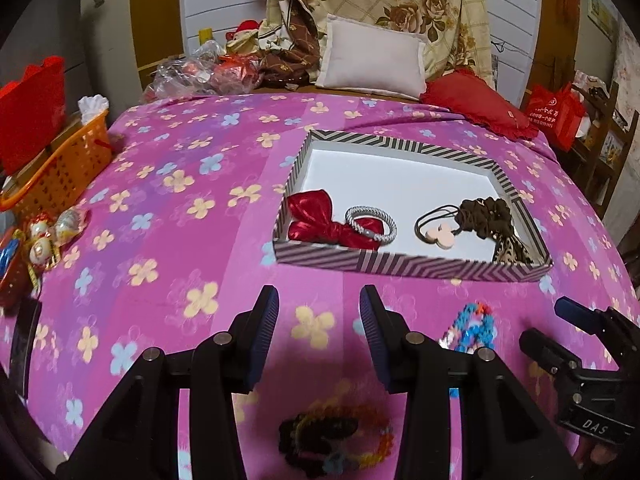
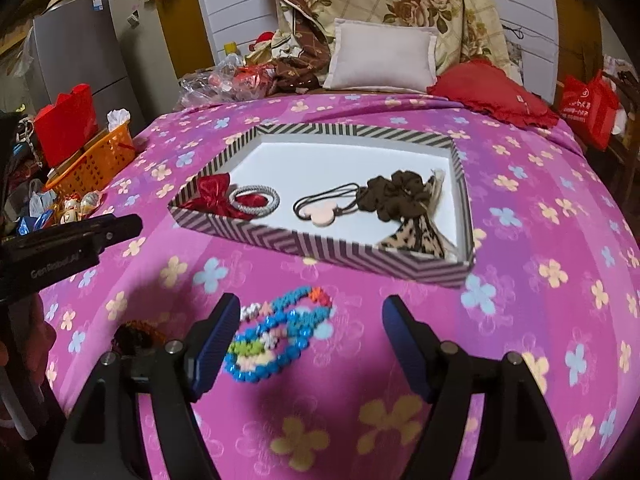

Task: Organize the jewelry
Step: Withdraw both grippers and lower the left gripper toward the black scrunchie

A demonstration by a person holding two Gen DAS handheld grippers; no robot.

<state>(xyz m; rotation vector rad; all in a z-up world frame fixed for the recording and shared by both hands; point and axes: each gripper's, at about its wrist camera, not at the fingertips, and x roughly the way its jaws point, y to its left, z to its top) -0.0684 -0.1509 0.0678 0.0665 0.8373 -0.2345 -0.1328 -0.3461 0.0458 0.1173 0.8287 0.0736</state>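
Note:
A striped box lid (image 1: pixel 404 266) (image 2: pixel 320 250) lies on the pink flowered bedspread. It holds a red bow (image 1: pixel 316 220) (image 2: pixel 214 196), a silver bracelet (image 1: pixel 372 224) (image 2: pixel 254 200), a pink-charm hair tie (image 1: pixel 438 234) (image 2: pixel 320 210) and a brown scrunchie (image 1: pixel 484 216) (image 2: pixel 396 196). A blue beaded bracelet (image 2: pixel 276 336) (image 1: pixel 472 328) lies on the bed just ahead of my open right gripper (image 2: pixel 310 344), by its left finger. A dark multicoloured bracelet (image 1: pixel 336 436) (image 2: pixel 136 334) lies below my open, empty left gripper (image 1: pixel 318 336).
An orange basket (image 1: pixel 60 168) (image 2: pixel 96 160) and trinkets sit at the bed's left edge. Pillows, a red cushion (image 1: pixel 476 104) (image 2: pixel 492 92) and plastic bags line the headboard. The right gripper shows in the left wrist view (image 1: pixel 580 344).

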